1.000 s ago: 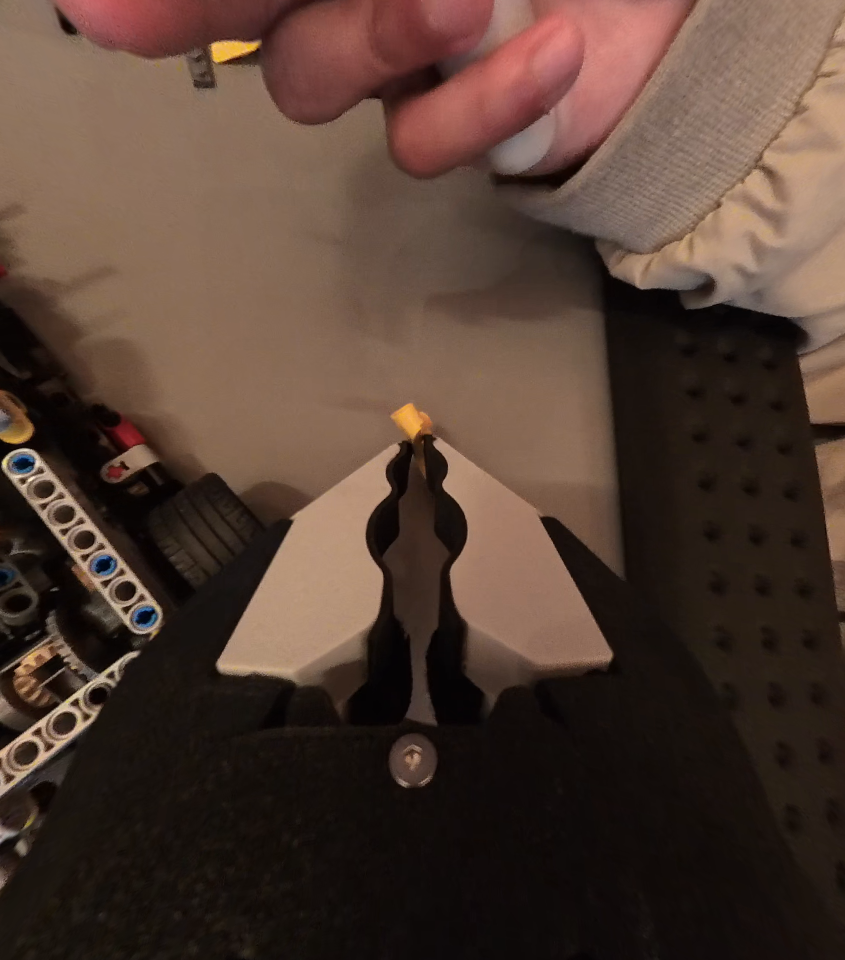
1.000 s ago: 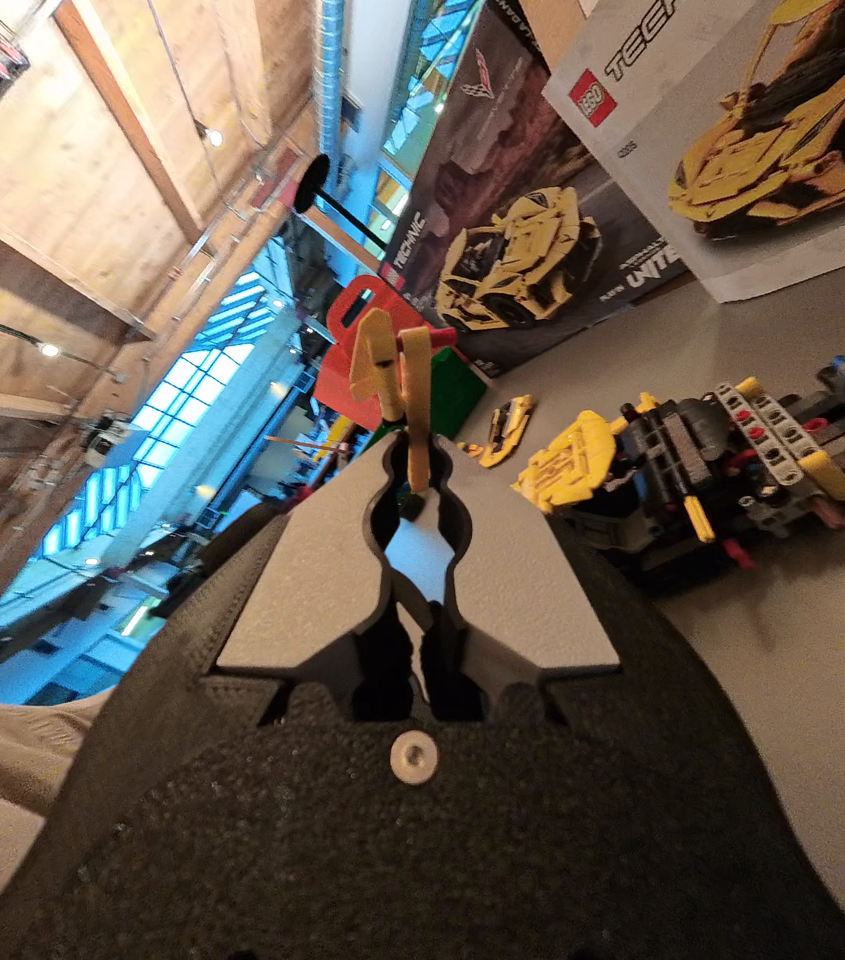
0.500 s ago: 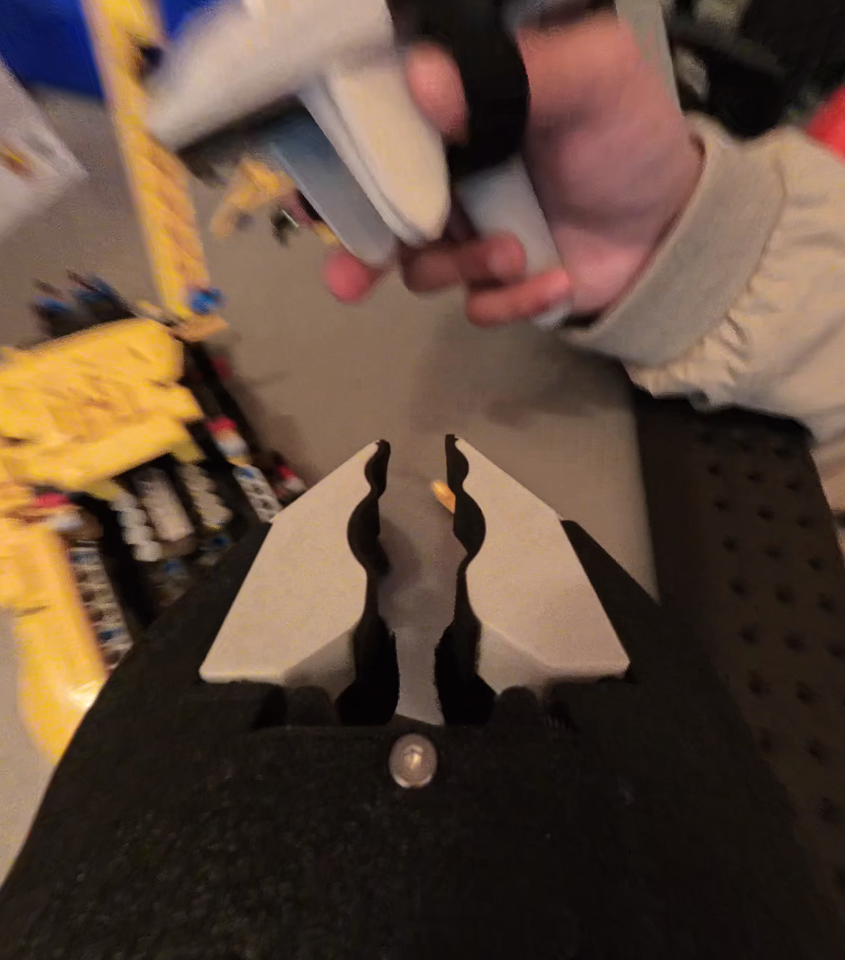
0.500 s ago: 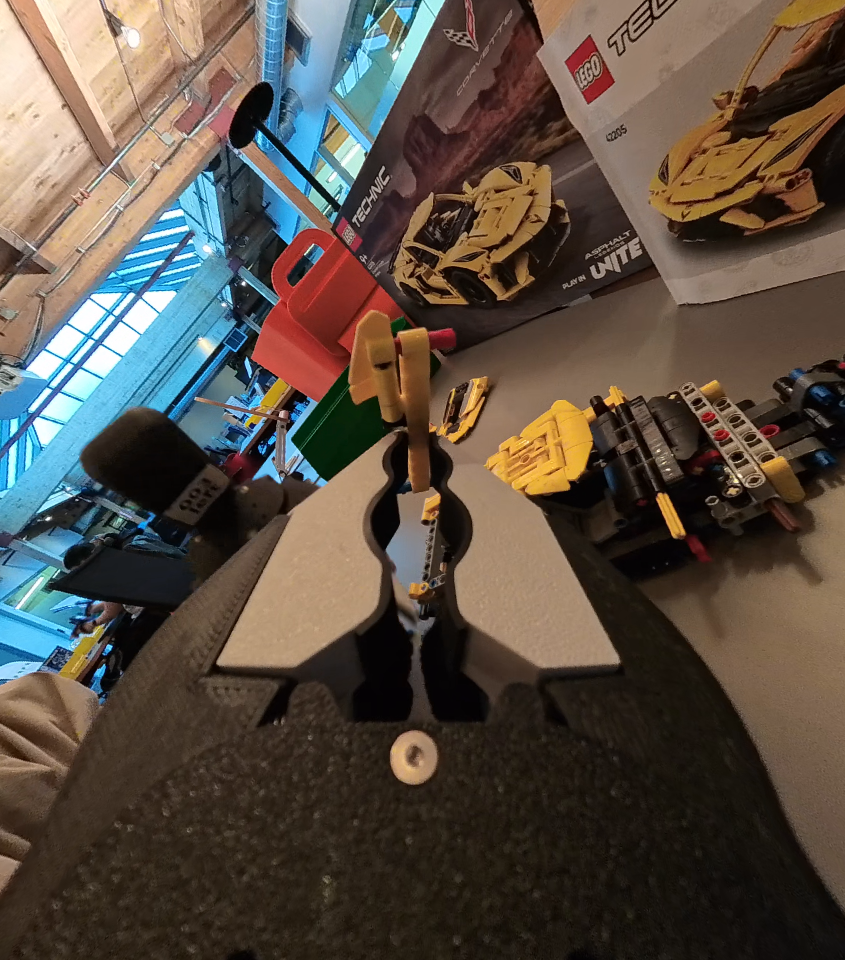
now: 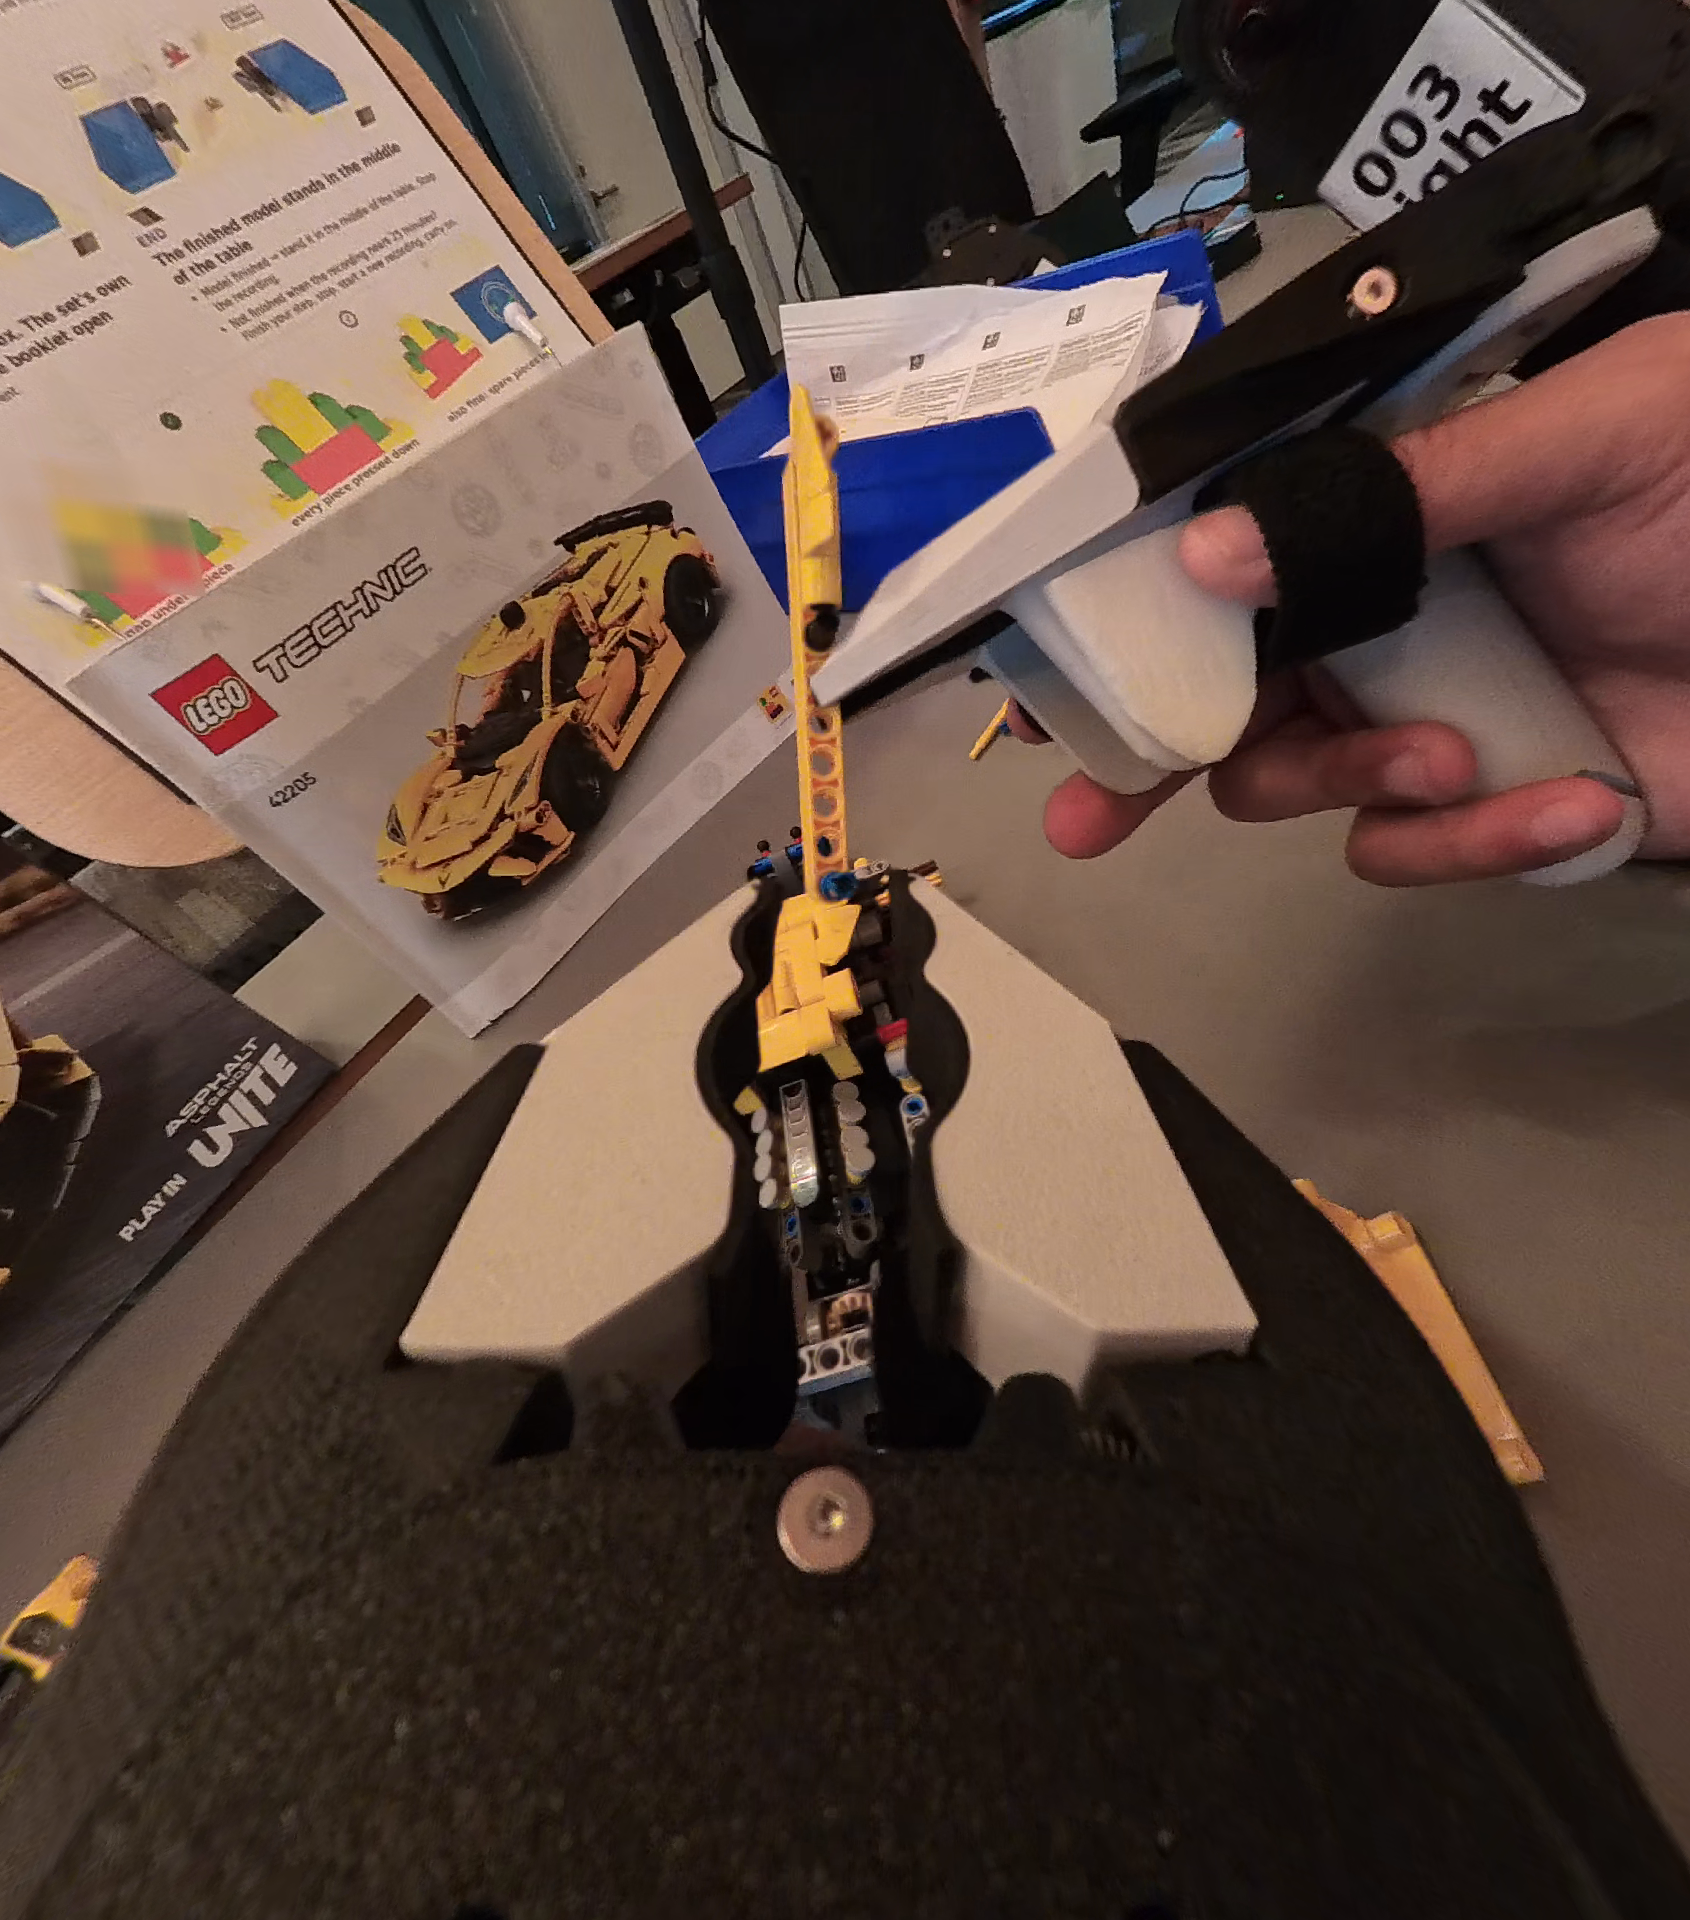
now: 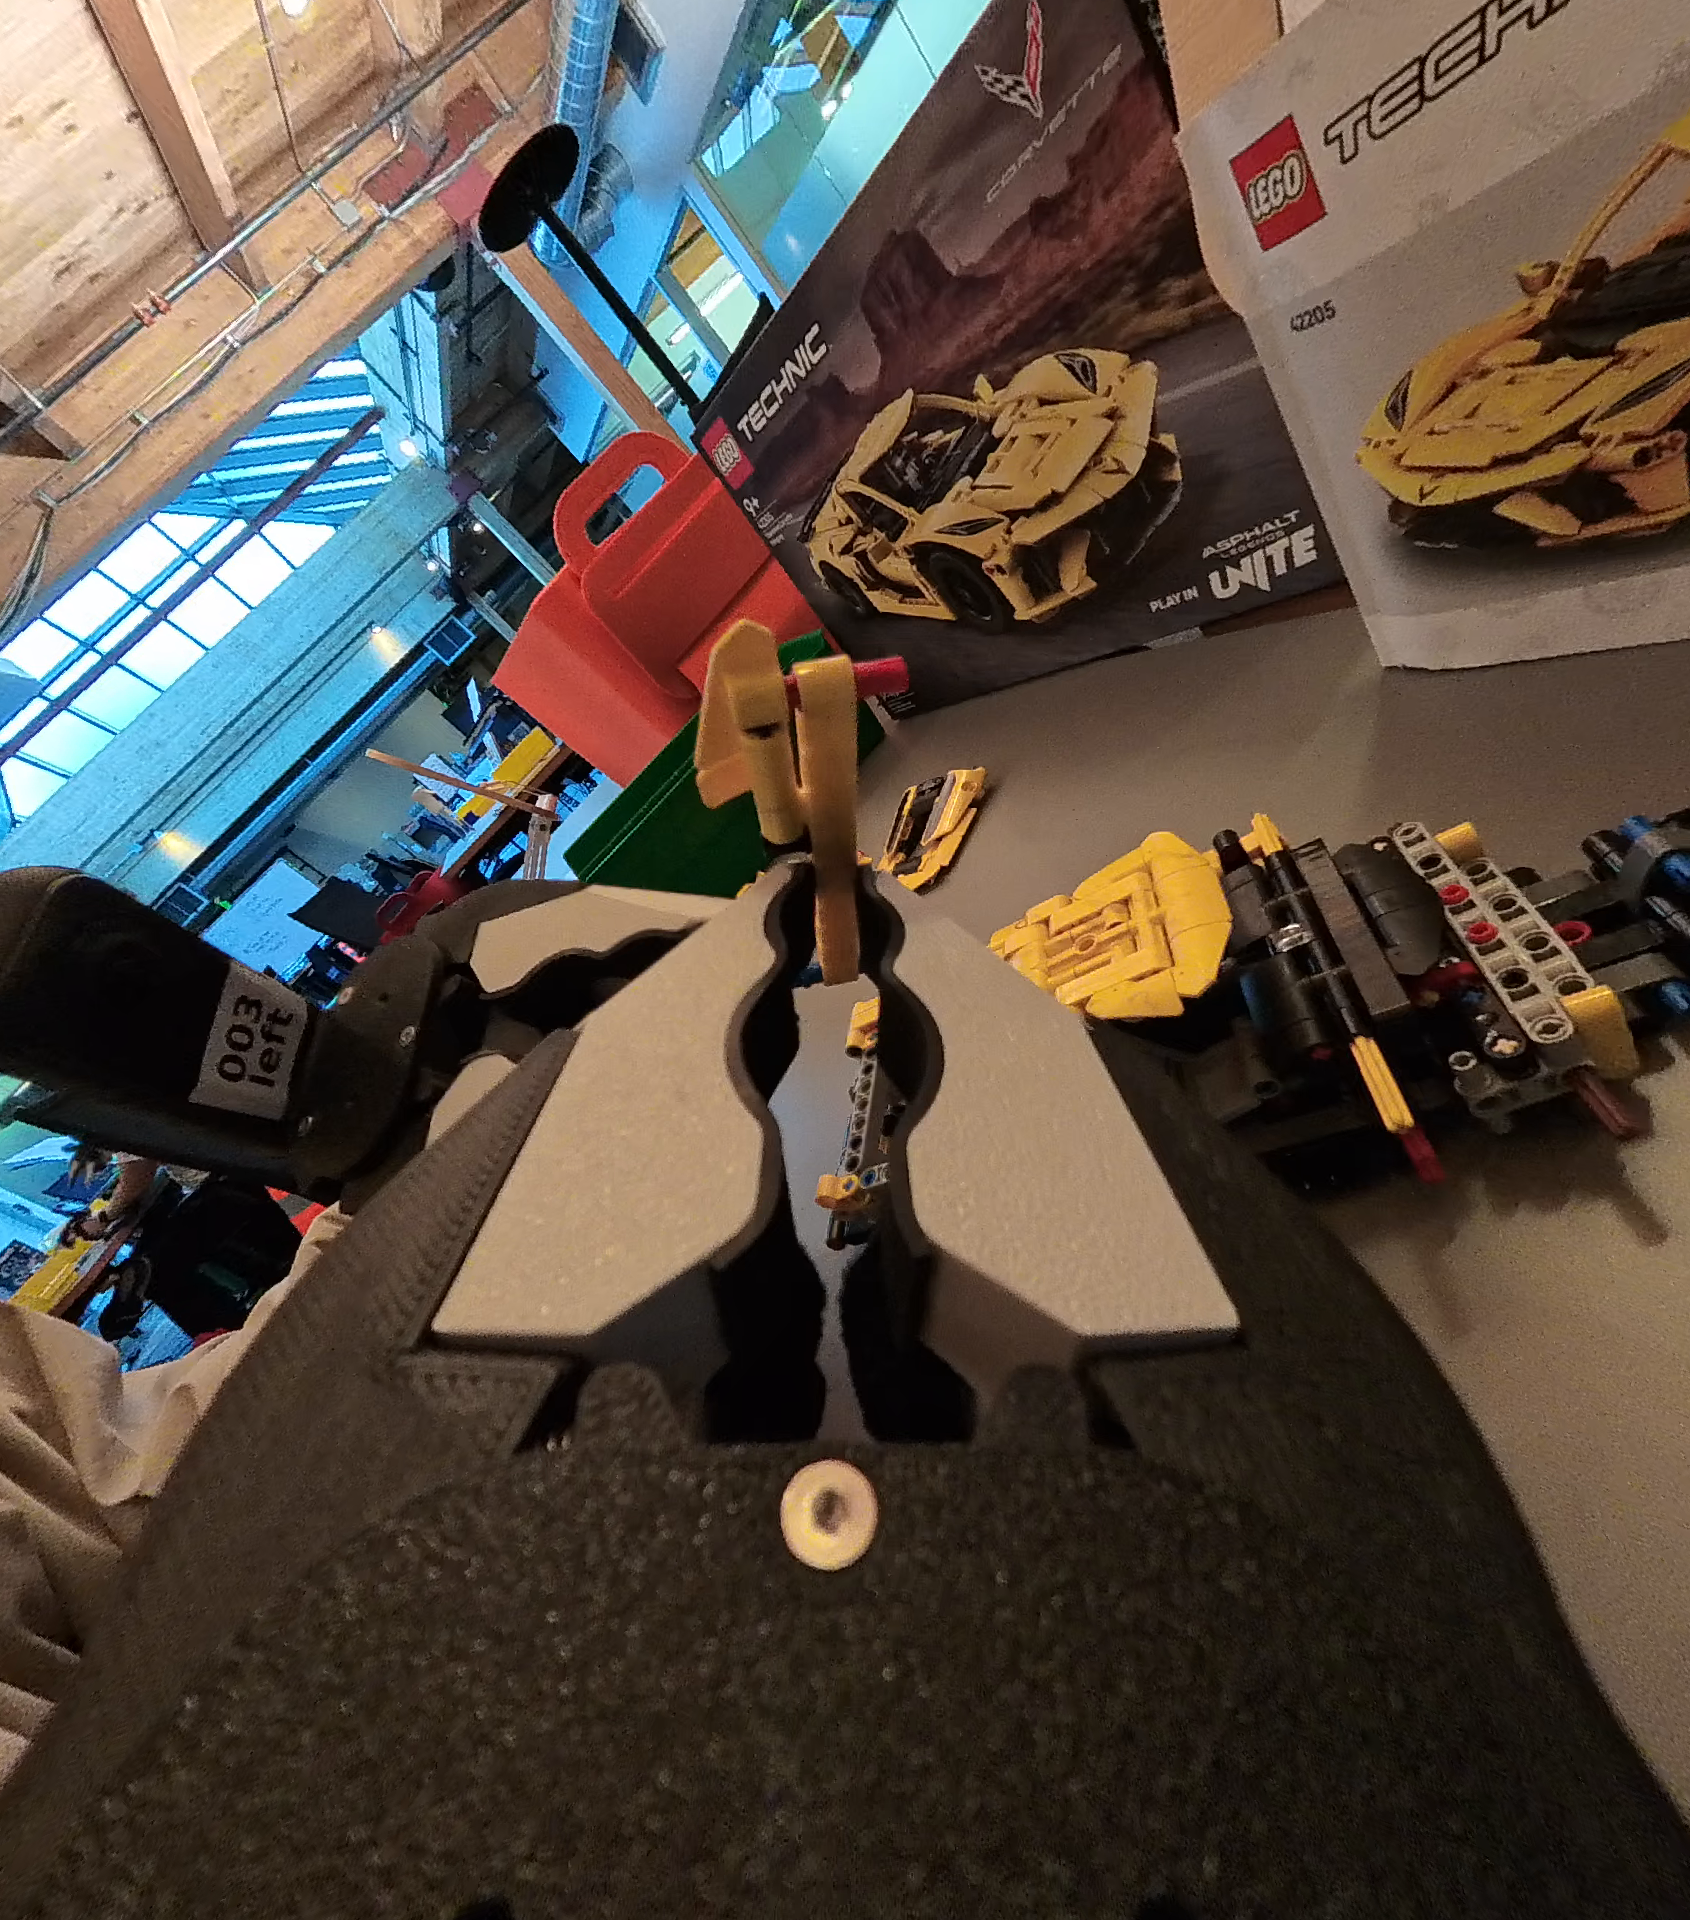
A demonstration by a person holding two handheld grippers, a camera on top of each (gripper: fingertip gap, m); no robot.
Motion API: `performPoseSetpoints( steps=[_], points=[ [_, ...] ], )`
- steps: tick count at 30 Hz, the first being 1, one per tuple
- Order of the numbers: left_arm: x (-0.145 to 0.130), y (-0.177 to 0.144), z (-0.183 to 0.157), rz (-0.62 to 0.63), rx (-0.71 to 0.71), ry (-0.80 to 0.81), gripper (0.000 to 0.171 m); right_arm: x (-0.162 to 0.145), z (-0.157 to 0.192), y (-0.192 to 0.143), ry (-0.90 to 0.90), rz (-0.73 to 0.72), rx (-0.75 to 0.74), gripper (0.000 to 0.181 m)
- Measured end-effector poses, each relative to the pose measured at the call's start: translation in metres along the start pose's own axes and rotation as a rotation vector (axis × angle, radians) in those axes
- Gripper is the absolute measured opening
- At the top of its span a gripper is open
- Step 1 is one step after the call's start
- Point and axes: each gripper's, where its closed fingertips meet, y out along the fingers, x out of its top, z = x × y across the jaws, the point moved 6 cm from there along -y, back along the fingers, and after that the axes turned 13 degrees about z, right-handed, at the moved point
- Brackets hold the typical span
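Slippage is the likely fault: right gripper (image 6: 828,883), clamped on yellow beam assembly (image 6: 825,831) above car chassis (image 6: 1340,977), grips only its tip, while left gripper (image 5: 836,914) stands parted and empty.

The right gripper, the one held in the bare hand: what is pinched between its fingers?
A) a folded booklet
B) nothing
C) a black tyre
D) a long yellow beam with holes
D: the right gripper is closed on a long yellow beam, which sticks out past its tips in both views.
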Motion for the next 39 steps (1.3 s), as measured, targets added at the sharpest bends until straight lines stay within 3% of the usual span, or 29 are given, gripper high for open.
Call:
performPoseSetpoints(
  steps=[5, 19, 24, 30, 32, 39],
  points=[
    [0.000, -0.001, 0.000, -0.003, 0.005, 0.013, 0.003, 0.001, 0.002, 0.000, 0.010, -0.012, 0.032, 0.006],
    [0.001, 0.002, -0.008, 0.002, 0.075, 0.126, 0.009, -0.003, -0.001, 0.003, 0.029, 0.022, 0.019, 0.006],
    [-0.003, 0.005, -0.008, 0.037, 0.082, 0.141, 0.000, -0.006, -0.001, 0.007, -0.049, 0.058, -0.070, 0.006],
    [-0.004, 0.006, -0.007, 0.053, 0.050, 0.101, 0.023, -0.004, -0.003, 0.004, -0.048, 0.043, -0.094, 0.006],
    [-0.005, 0.008, -0.007, 0.059, 0.039, 0.091, 0.023, -0.005, -0.002, 0.006, -0.048, 0.050, -0.084, 0.006],
    [-0.009, 0.010, -0.004, 0.088, 0.049, 0.081, 0.005, -0.006, -0.001, 0.008, -0.068, 0.065, -0.100, 0.006]
  ],
)
